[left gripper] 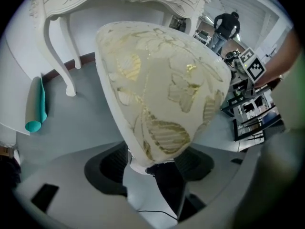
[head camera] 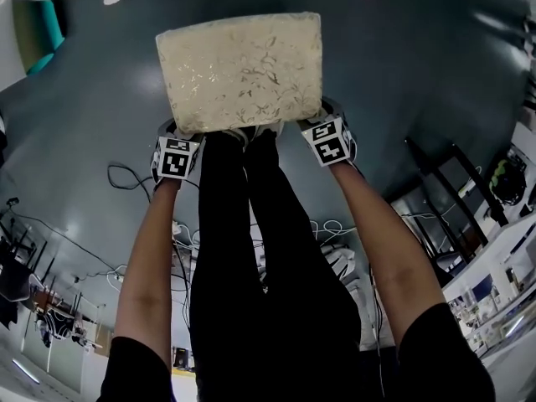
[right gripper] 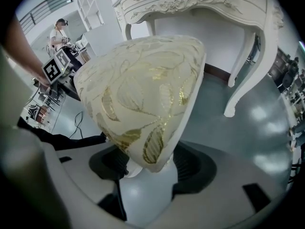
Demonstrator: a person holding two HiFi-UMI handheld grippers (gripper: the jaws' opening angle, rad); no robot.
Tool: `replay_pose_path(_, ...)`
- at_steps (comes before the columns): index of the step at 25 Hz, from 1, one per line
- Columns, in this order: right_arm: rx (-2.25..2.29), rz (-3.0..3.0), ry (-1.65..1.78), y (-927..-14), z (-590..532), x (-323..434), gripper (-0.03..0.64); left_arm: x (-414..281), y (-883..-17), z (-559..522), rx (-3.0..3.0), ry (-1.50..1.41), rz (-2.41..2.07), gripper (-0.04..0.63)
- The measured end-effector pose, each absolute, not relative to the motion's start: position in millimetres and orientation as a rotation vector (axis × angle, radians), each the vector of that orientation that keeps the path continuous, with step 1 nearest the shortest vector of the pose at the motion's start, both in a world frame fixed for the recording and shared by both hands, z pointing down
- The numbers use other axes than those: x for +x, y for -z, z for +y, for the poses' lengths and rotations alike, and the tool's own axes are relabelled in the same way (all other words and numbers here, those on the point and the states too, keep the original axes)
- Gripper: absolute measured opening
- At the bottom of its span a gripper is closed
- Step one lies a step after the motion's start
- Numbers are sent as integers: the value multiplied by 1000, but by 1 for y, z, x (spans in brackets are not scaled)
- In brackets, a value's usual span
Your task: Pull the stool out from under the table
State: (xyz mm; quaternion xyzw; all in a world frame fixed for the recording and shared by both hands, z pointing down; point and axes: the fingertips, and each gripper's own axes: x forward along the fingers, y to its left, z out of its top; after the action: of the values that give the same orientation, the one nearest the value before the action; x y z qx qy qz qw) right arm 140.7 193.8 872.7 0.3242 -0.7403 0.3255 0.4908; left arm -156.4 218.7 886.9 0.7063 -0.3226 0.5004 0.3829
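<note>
I'm clamping the jaws of the left gripper (left gripper: 155, 163) and right gripper (right gripper: 145, 166) on the near corners of the stool (head camera: 240, 69), which is sitting just ahead, short of the counter (right gripper: 190, 4). Such shallow corner bites are risking a slip.

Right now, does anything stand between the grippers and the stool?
Nothing visible. The left gripper and right gripper each clamp a near corner of the stool; only the person's legs stand close behind it.
</note>
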Motion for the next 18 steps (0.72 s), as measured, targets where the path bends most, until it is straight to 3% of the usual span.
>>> replay_pose_path(18,762,-1751,-817,-851,205,154,287,-157,-855,237,1758,-1072,-878,298)
